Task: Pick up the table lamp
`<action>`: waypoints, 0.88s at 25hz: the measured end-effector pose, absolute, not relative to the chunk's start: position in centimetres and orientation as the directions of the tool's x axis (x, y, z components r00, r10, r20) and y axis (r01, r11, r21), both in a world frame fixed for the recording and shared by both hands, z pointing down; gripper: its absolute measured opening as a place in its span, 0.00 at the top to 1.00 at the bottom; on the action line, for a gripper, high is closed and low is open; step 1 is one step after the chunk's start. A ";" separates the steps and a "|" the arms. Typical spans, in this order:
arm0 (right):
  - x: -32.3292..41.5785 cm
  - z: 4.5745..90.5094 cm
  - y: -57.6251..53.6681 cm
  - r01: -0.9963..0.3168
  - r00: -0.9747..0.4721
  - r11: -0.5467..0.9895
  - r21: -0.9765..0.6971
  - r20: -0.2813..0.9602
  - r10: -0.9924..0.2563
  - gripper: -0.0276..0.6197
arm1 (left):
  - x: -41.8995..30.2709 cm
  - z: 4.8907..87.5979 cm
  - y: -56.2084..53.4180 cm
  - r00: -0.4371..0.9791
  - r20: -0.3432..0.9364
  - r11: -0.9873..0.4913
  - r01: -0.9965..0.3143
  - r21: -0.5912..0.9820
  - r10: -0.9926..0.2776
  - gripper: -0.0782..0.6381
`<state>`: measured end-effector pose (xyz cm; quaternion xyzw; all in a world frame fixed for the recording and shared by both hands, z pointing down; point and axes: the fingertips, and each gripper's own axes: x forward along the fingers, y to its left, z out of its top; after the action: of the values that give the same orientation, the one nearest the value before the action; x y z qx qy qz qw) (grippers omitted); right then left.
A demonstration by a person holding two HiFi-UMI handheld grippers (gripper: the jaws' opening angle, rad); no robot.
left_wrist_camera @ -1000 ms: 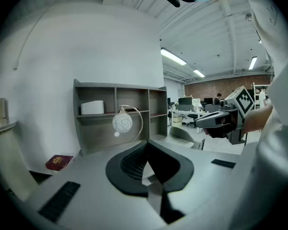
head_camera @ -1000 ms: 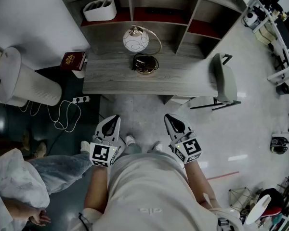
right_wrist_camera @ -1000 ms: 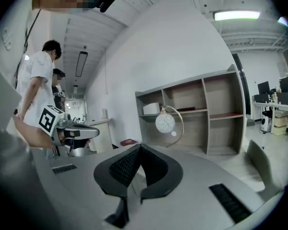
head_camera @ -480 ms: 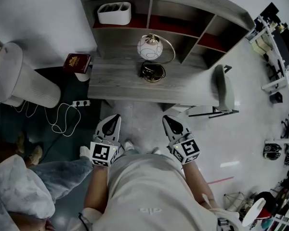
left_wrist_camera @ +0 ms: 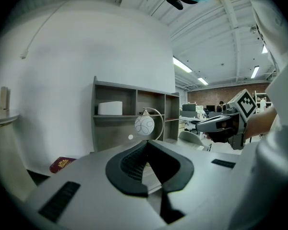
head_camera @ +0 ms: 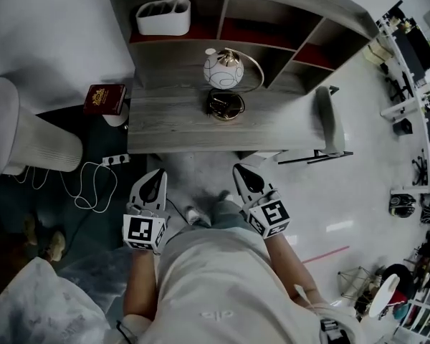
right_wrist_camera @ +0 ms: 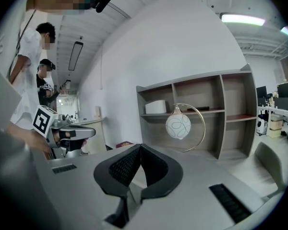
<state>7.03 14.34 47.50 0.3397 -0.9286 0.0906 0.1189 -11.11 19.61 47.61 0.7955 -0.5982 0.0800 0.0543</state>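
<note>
Lamp [head_camera: 225, 77] sits upper centre on worktop [head_camera: 165, 127], well apart from left gripper [head_camera: 158, 175] and right gripper [head_camera: 240, 170]; fingers together, empty. Risk: grabbing the thin arc off-centre tips it, globe swings into shelf [head_camera: 272, 21].

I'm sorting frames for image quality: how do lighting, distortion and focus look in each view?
Head view: dim, even light, sharp; the desk bows with the lens. Left gripper view: heavy fisheye, dark corners, bright ceiling strips, table lamp sharp. Right gripper view: same fisheye, mosaic patches over faces, one ceiling light glaring.
</note>
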 end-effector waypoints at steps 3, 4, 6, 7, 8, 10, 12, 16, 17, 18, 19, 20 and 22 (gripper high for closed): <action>6.8 48.3 12.8 -0.666 -0.729 0.739 -0.100 0.297 -0.617 0.91 | -11.2 48.4 18.4 0.281 0.206 -0.288 -0.958 -0.003 -0.937 0.87; 6.9 48.5 12.1 -0.670 -0.726 0.736 -0.102 0.301 -0.619 0.91 | -11.1 48.7 17.7 0.284 0.211 -0.290 -0.957 0.001 -0.935 0.87; 6.9 48.7 10.4 -0.672 -0.722 0.734 -0.098 0.306 -0.621 0.91 | -11.1 49.2 16.3 0.284 0.219 -0.289 -0.957 0.006 -0.934 0.87; 6.9 48.8 9.3 -0.673 -0.720 0.733 -0.094 0.308 -0.622 0.91 | -11.3 49.3 15.5 0.280 0.221 -0.285 -0.958 0.008 -0.934 0.87; 6.9 48.9 8.1 -0.675 -0.718 0.732 -0.091 0.310 -0.624 0.91 | -11.5 49.4 14.6 0.274 0.222 -0.279 -0.960 0.009 -0.936 0.87; 7.0 48.9 5.4 -0.681 -0.712 0.727 -0.088 0.313 -0.629 0.91 | -12.0 49.5 12.7 0.261 0.223 -0.265 -0.964 0.011 -0.939 0.87; 7.4 48.9 2.7 -0.685 -0.707 0.723 -0.083 0.317 -0.633 0.91 | -12.3 49.4 10.6 0.251 0.225 -0.255 -0.967 0.011 -0.942 0.87; 8.4 48.9 -2.6 -0.691 -0.701 0.718 -0.085 0.321 -0.637 0.91 | -12.2 48.9 5.7 0.236 0.228 -0.243 -0.970 -0.004 -0.945 0.87; 8.8 48.9 -3.8 -0.693 -0.700 0.716 -0.088 0.322 -0.637 0.91 | -12.0 48.8 4.5 0.231 0.230 -0.240 -0.971 -0.011 -0.945 0.87; 9.2 49.0 -4.8 -0.694 -0.700 0.714 -0.093 0.322 -0.638 0.91 | -11.8 48.7 3.4 0.226 0.234 -0.237 -0.971 -0.016 -0.946 0.87; 9.7 49.0 -5.9 -0.695 -0.699 0.712 -0.098 0.324 -0.638 0.91 | -11.5 48.6 2.4 0.222 0.238 -0.233 -0.972 -0.021 -0.946 0.87; 10.1 49.1 -6.9 -0.696 -0.698 0.710 -0.102 0.325 -0.638 0.91 | -11.3 48.5 1.4 0.217 0.243 -0.230 -0.973 -0.025 -0.945 0.87; 11.0 49.4 -8.9 -0.700 -0.696 0.705 -0.112 0.326 -0.640 0.91 | -10.6 48.5 -0.3 0.211 0.252 -0.226 -0.974 -0.033 -0.945 0.87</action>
<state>11.04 -8.94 49.36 0.3666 -0.9138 0.1143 0.1326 -10.65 -0.34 48.45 0.7752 -0.6185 0.1096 0.0662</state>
